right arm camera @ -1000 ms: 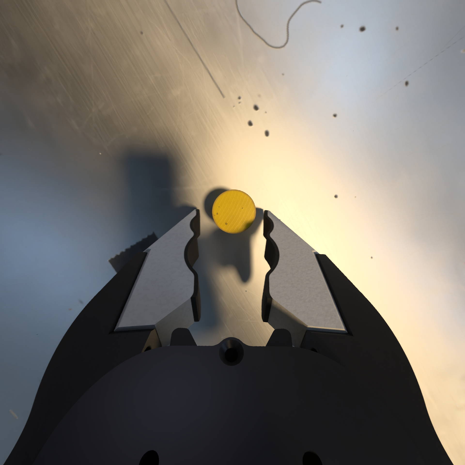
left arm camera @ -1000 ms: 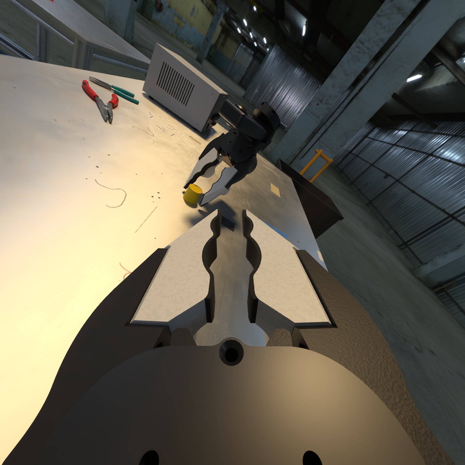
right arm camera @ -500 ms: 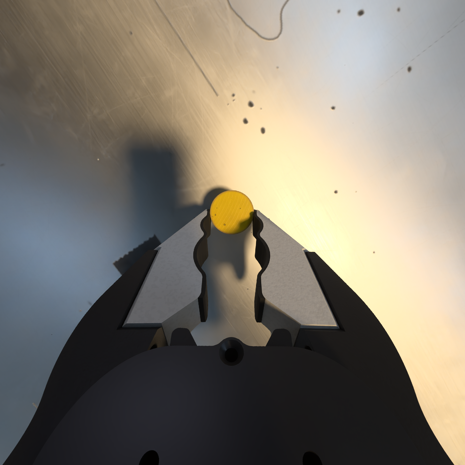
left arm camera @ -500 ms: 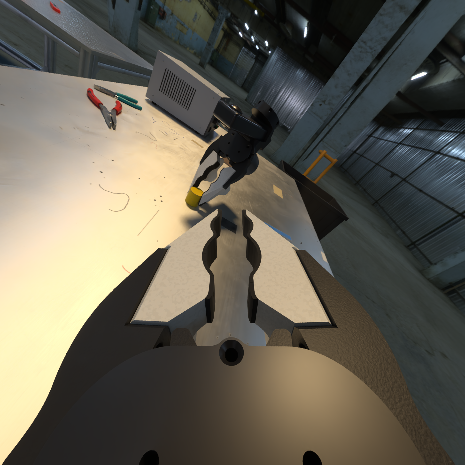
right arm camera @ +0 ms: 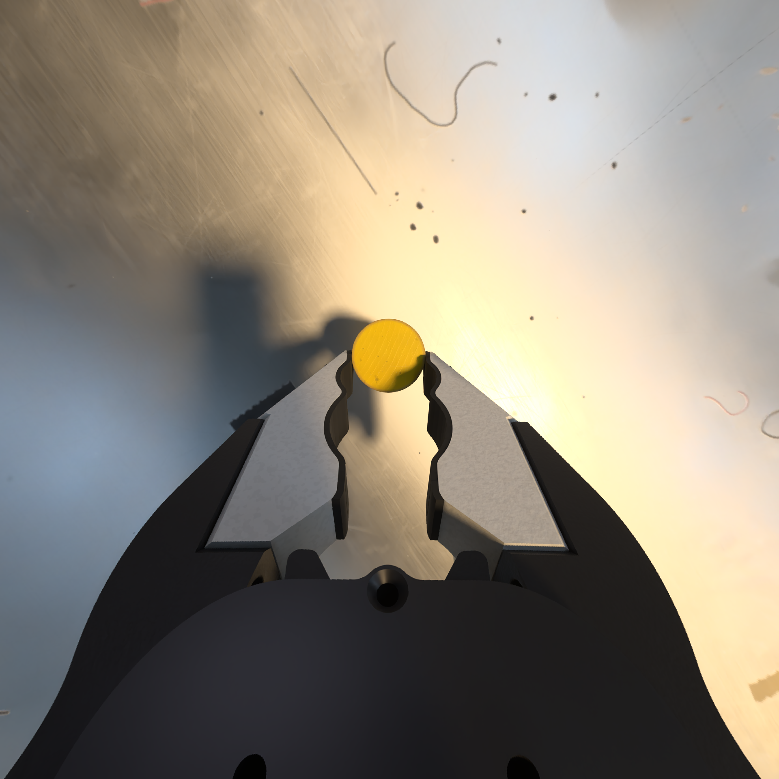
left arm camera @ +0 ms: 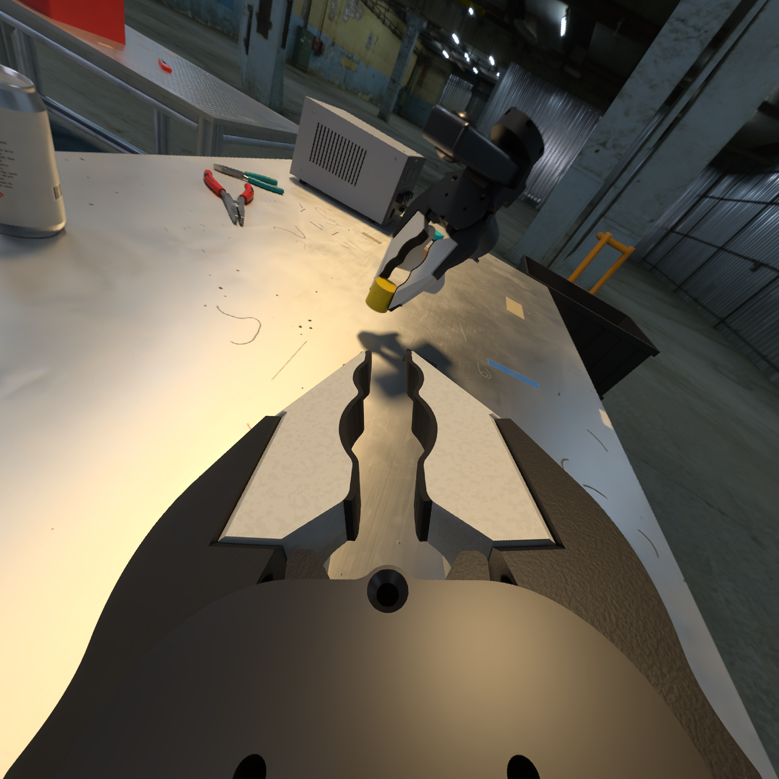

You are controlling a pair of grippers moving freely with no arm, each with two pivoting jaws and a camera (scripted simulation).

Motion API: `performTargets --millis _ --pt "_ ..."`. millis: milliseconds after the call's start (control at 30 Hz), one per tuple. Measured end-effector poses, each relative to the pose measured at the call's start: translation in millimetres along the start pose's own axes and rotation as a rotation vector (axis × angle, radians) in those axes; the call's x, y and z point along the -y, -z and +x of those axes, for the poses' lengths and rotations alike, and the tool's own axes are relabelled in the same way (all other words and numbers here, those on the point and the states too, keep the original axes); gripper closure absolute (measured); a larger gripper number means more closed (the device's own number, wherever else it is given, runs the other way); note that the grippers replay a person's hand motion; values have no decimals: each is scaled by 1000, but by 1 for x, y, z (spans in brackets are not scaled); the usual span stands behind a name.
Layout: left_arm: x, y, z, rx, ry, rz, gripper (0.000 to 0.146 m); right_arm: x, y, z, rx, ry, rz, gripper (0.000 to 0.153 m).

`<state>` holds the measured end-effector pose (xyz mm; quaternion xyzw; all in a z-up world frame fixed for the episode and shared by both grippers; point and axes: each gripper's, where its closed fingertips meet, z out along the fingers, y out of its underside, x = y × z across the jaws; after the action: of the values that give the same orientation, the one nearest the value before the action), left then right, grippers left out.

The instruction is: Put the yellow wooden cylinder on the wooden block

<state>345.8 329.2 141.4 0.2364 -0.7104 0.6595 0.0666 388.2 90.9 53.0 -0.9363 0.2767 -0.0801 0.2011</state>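
Two grippers showing, one of them carrying the cylinder (right arm camera: 388,355).

I am seeing my right gripper (right arm camera: 388,358) pinching the yellow cylinder at its fingertips, holding it clear above the table (left arm camera: 126,379), its shadow lying underneath. My left gripper (left arm camera: 387,358) is hanging low over the table, jaws parted with nothing between them. Red pliers (left arm camera: 229,198) are lying beside a grey box (left arm camera: 350,158).

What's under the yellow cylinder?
Nothing but air: the right gripper holds the yellow cylinder above the table, with its shadow below. The cylinder's underside is hidden in both views.
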Motion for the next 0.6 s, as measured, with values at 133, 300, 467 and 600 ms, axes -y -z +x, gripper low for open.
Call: performTargets --millis 133,300,467,600 --pt "-1 -2 -1 12 -12 -5 130 6 17 0 -28 9 7 120" --pt "-4 -5 0 13 -19 -22 130 12 33 1 -53 16 16 120" --pt "-3 -6 4 9 -35 -27 130 18 53 7 -90 25 28 120" --pt "-1 -6 6 6 -40 -22 131 23 80 16 -128 32 43 120"
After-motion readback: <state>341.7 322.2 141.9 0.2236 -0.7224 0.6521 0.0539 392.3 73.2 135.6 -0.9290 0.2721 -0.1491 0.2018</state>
